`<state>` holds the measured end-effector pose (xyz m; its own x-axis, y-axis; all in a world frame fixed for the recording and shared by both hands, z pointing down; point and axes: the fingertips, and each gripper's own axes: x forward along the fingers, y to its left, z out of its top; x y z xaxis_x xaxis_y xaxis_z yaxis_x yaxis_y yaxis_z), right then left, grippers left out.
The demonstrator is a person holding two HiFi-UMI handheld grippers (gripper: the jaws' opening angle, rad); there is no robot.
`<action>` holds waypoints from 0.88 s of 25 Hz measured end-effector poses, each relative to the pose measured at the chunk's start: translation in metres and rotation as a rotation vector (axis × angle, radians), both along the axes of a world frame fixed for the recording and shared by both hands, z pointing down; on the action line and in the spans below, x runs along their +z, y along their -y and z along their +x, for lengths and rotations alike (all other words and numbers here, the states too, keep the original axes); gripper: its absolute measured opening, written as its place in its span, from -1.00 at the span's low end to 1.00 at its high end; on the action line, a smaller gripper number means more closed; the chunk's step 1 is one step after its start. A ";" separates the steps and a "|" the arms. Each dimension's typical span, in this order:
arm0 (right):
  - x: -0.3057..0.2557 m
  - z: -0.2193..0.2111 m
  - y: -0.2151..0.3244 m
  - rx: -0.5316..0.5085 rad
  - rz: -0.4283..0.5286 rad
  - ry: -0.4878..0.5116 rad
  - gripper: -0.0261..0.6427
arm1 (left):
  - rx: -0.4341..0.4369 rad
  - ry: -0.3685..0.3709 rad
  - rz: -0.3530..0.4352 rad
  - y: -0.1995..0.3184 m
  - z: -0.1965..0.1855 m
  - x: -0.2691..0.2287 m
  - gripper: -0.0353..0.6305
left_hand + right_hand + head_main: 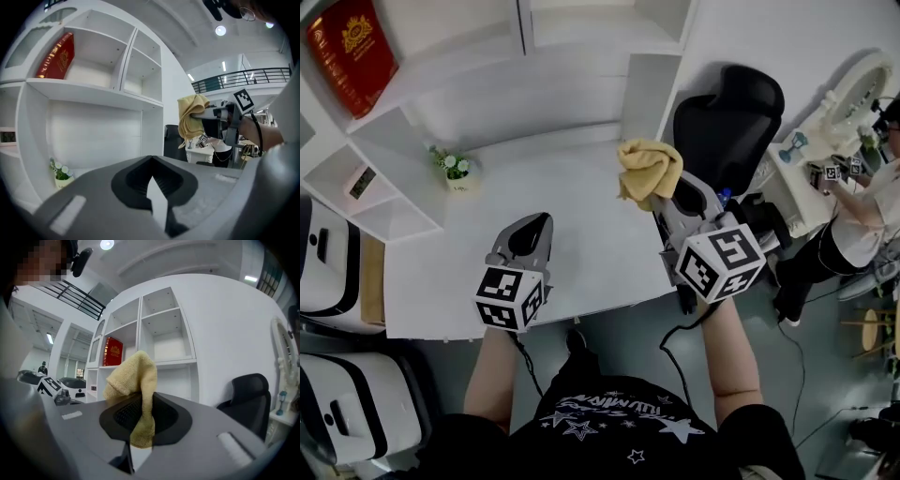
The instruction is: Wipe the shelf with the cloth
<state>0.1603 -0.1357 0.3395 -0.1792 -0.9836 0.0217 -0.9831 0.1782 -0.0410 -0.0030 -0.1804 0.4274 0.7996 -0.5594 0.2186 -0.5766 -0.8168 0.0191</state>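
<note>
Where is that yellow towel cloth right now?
In the head view, the yellow terry cloth is pinched in the jaws of the right gripper, over the right edge of the white desk, beside the black office chair.

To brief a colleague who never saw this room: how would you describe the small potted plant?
Find the white shelf unit and its wide desk-like surface. The small potted plant stands at that surface's back left corner. It alone is green with white flowers in a pale pot; the red book stands higher up, and the yellow cloth is held at the right.
</note>
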 end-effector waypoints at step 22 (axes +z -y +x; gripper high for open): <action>0.143 -0.022 -0.248 -0.079 -0.209 0.064 -0.69 | -0.094 0.087 -0.108 -0.255 -0.017 0.076 -0.86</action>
